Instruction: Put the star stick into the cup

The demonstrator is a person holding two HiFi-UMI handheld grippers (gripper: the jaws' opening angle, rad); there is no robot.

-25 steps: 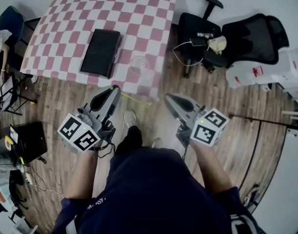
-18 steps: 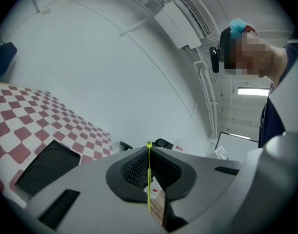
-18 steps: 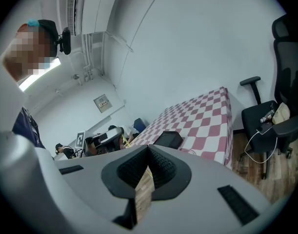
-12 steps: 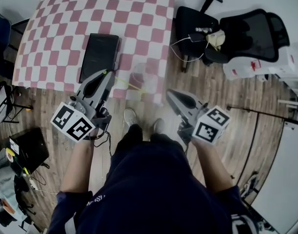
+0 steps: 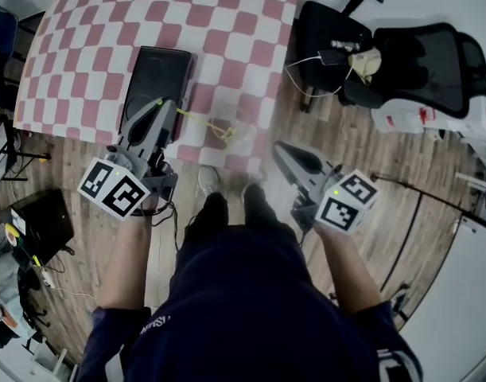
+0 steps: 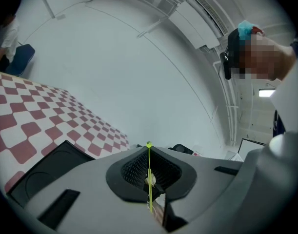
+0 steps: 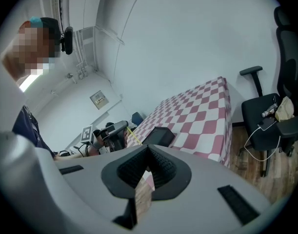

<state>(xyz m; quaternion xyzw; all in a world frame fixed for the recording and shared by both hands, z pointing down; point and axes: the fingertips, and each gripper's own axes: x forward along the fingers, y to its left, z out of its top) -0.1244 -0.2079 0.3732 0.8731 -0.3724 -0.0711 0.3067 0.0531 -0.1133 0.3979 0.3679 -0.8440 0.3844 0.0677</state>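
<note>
Left gripper point(image 5: 157, 106) is clamped tight on the one star stick point(image 5: 196, 118), gripping its tail so the star end reaches toward the single clear cup point(image 5: 244, 134), just beside it at the counter point(image 5: 227, 38) edge. Right gripper point(image 5: 284, 151) hangs back over the floor, jaws together, empty. One black pad point(image 5: 151, 78) alongside.

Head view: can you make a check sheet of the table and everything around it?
Surface: red-and-white checked tablecloth on a table.
Job's things: thin yellow-green star stick, over the table edge; clear plastic cup, faint, near its star end.
Clutter: flat black tray on the cloth.
Grippers: left claw shut on the stick; right claw shut, empty.
Cables: white cable on the black office chair.
Surroundings: wooden floor, white boxes.
</note>
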